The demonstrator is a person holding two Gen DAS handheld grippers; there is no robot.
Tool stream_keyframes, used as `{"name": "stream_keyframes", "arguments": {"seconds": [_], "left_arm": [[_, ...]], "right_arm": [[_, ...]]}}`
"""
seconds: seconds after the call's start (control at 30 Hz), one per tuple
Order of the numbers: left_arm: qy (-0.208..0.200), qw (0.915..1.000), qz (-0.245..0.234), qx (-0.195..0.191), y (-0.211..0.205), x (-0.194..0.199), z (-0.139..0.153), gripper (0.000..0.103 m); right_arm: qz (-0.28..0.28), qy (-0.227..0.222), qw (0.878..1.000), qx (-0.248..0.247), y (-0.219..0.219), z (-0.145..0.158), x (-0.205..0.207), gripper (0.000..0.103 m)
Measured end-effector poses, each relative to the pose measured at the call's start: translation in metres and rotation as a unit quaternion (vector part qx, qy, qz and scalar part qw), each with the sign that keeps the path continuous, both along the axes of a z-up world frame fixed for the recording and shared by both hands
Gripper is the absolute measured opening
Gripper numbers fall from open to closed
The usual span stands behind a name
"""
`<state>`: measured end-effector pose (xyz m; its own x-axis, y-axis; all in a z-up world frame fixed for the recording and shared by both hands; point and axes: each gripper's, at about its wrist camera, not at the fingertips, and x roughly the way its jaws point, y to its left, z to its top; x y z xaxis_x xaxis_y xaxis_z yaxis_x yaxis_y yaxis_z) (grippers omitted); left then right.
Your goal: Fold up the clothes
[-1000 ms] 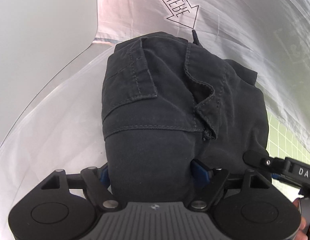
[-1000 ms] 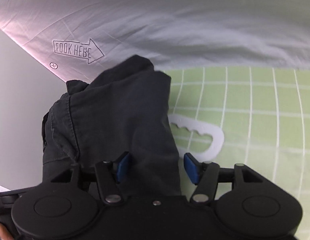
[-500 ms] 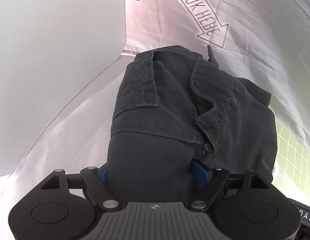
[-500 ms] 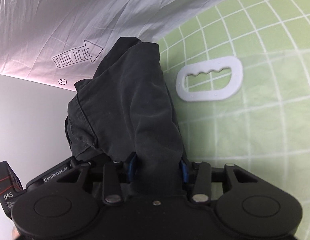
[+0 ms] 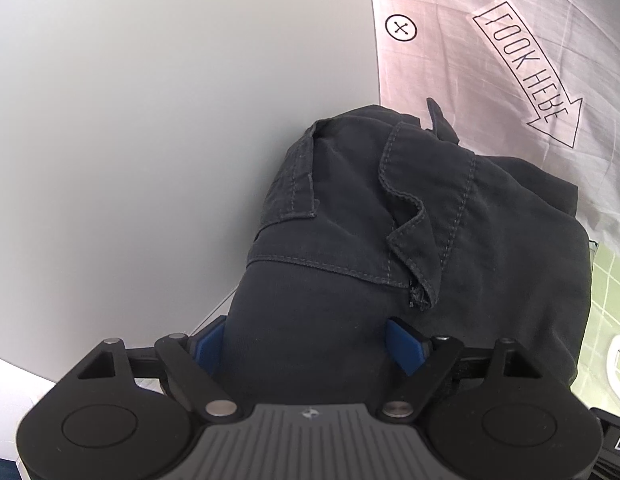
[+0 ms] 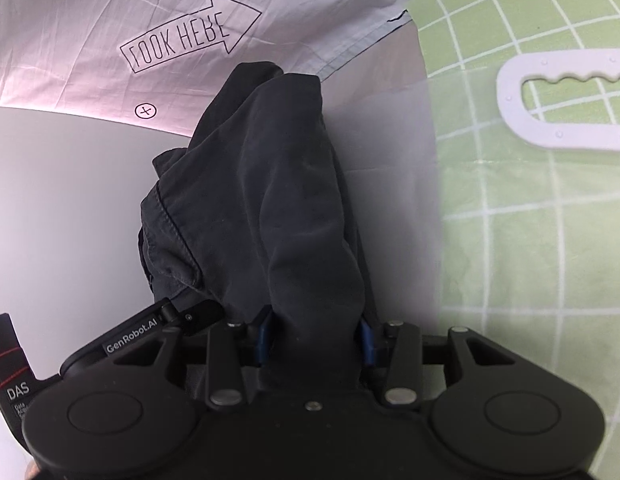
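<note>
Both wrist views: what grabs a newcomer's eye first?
The dark folded garment fills the centre of both views, clamped in the left gripper and the right gripper. Behind it, a pale sheet carries a mirrored "LOOK HERE" arrow. At right, a white handle-shaped ring lies on a green grid mat.

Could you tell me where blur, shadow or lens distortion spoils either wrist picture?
Left wrist view: fisheye bends the white sheet and its edge; the dark garment stays sharp, stitching legible. Right wrist view: a soft grey shadow beside the garment blurs the green grid mat; grid lines curve; the white handle ring is cropped.
</note>
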<state>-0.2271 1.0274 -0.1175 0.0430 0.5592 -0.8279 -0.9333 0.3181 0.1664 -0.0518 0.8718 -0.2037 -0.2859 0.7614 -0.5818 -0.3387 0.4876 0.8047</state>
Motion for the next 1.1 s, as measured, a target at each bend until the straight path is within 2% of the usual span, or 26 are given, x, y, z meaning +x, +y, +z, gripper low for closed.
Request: {"name": "stream_keyframes", "arguments": {"seconds": [0.1,0.23,0.27,0.33,0.37,0.47,0.5,0.57,0.63,0.67,0.7,0.8,0.93,1.1], "left_arm": [[-0.006,0.9999,0.011,0.006,-0.002,-0.002,0.007,0.084],[-0.024,0.9995,0.001,0.018,-0.011,-0.01,0.024,0.084],[-0.028,0.9994,-0.004,0.022,-0.014,-0.012,0.028,0.086],[-0.036,0.999,-0.008,0.025,-0.021,-0.016,0.036,0.089],[-0.04,0.9988,-0.008,0.026,-0.027,-0.019,0.04,0.089],[-0.047,0.9985,-0.009,0.026,-0.049,-0.026,0.049,0.089],[-0.048,0.9985,-0.011,0.025,-0.059,-0.027,0.051,0.089],[-0.05,0.9984,-0.018,0.02,-0.08,-0.03,0.053,0.089],[-0.055,0.9979,-0.031,0.011,-0.099,-0.032,0.052,0.09],[-0.06,0.9975,-0.035,0.007,-0.108,-0.03,0.049,0.092],[-0.066,0.9971,-0.038,0.005,-0.119,-0.031,0.048,0.097],[-0.085,0.9953,-0.044,0.013,-0.157,-0.036,0.047,0.103],[-0.094,0.9945,-0.044,0.016,-0.211,-0.047,0.05,0.103],[-0.103,0.9942,-0.031,0.009,-0.266,-0.065,0.056,0.103]], "right_arm": [[-0.001,-0.001,1.0,-0.002,0.0,0.0,-0.001,0.044],[0.004,0.002,1.0,0.001,-0.01,0.0,0.004,0.044],[0.006,-0.006,1.0,-0.006,-0.011,0.003,0.006,0.045],[0.009,-0.022,1.0,-0.02,-0.014,0.009,0.009,0.057],[0.014,-0.042,0.999,-0.019,-0.018,0.015,0.008,0.062],[0.03,-0.104,0.994,-0.021,-0.034,0.034,0.007,0.065],[0.036,-0.126,0.991,-0.026,-0.041,0.04,0.006,0.071],[0.055,-0.177,0.982,-0.031,-0.06,0.052,0.002,0.078],[0.077,-0.232,0.969,-0.037,-0.076,0.063,-0.002,0.079],[0.091,-0.256,0.962,-0.04,-0.085,0.067,-0.006,0.083],[0.106,-0.279,0.953,-0.044,-0.093,0.071,-0.01,0.094],[0.127,-0.344,0.929,-0.041,-0.123,0.083,-0.027,0.101],[0.129,-0.389,0.911,-0.043,-0.161,0.095,-0.044,0.103],[0.125,-0.41,0.903,-0.039,-0.215,0.106,-0.063,0.103]]}}
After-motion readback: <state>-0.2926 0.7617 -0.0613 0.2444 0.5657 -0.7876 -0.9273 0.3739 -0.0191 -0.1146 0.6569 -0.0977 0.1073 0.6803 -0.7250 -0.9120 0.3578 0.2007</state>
